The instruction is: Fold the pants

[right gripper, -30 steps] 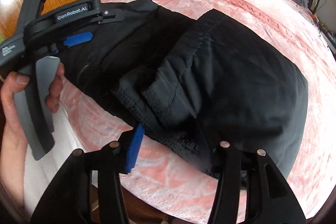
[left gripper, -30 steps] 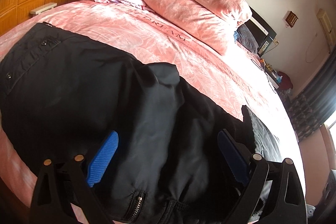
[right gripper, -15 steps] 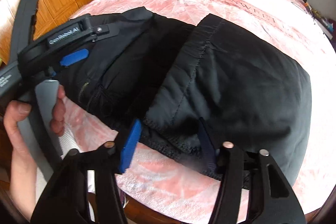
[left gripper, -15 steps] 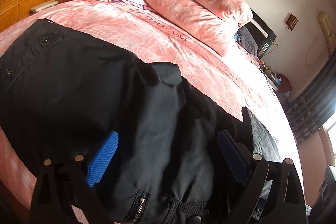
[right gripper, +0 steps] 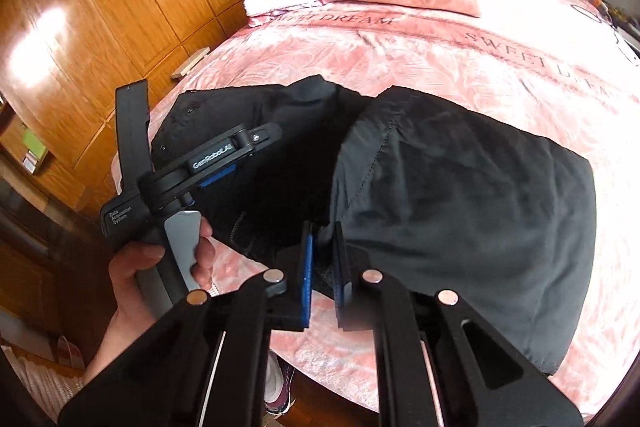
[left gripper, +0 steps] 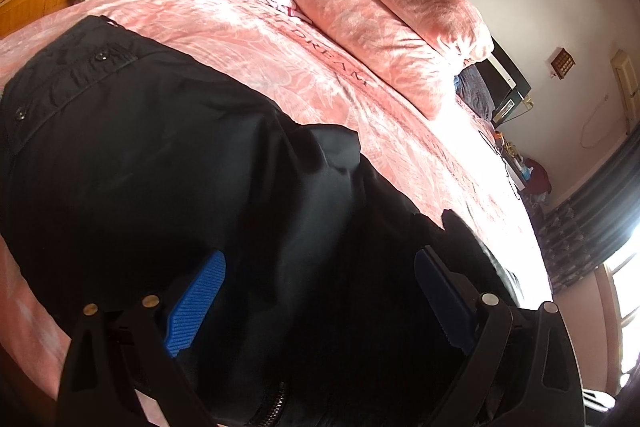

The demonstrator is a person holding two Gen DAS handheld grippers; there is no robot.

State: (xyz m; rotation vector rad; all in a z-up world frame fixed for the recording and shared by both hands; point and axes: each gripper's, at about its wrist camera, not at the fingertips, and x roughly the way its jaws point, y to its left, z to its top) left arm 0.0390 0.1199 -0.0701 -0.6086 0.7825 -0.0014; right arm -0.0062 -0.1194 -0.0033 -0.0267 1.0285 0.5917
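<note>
Pink bed (right gripper: 460, 67), black pants (right gripper: 460, 207) near its edge, right gripper (right gripper: 323, 263) jaws just clamped on hem, left gripper (left gripper: 316, 291) jaws spread.

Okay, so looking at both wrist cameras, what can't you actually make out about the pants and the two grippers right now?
- Left wrist view: the pants run off the bottom edge, so their near end is cut off.
- Left wrist view: whether the left gripper touches the cloth; the black fabric there is too dark.
- Right wrist view: the hem pinched by the right gripper is hidden by its fingers.
- Right wrist view: the left gripper's fingertips are hidden by its own body.
</note>
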